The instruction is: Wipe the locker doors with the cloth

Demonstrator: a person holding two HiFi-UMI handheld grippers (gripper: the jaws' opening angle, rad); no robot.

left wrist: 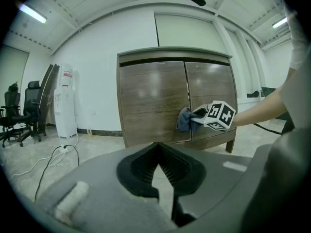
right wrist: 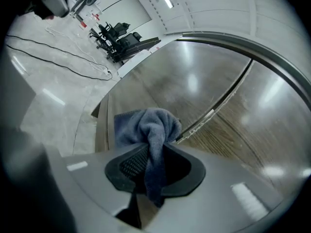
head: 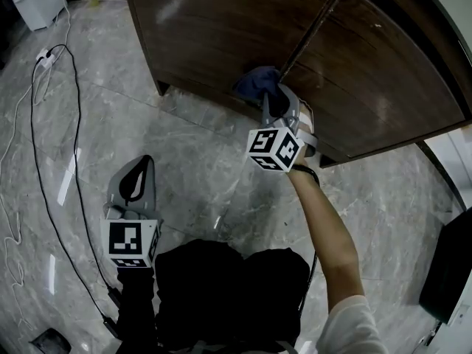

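Note:
The brown wooden locker has a left door [head: 214,28] and a right door [head: 376,72], with the seam between them. My right gripper [head: 276,102] is shut on a blue cloth [head: 258,82] and holds it against the lower part of the left door, beside the seam. In the right gripper view the cloth [right wrist: 150,130] bunches out ahead of the gripper [right wrist: 153,152] onto the wood [right wrist: 170,81]. My left gripper [head: 145,162] hangs low over the floor, away from the locker, shut with nothing in it. The left gripper view shows the cloth [left wrist: 184,120] from afar.
Black and white cables [head: 44,124] and a power strip [head: 46,56] lie on the marble floor at left. A white water dispenser [left wrist: 65,101] and office chairs [left wrist: 19,113] stand left of the locker. A dark object [head: 450,271] stands at the right edge.

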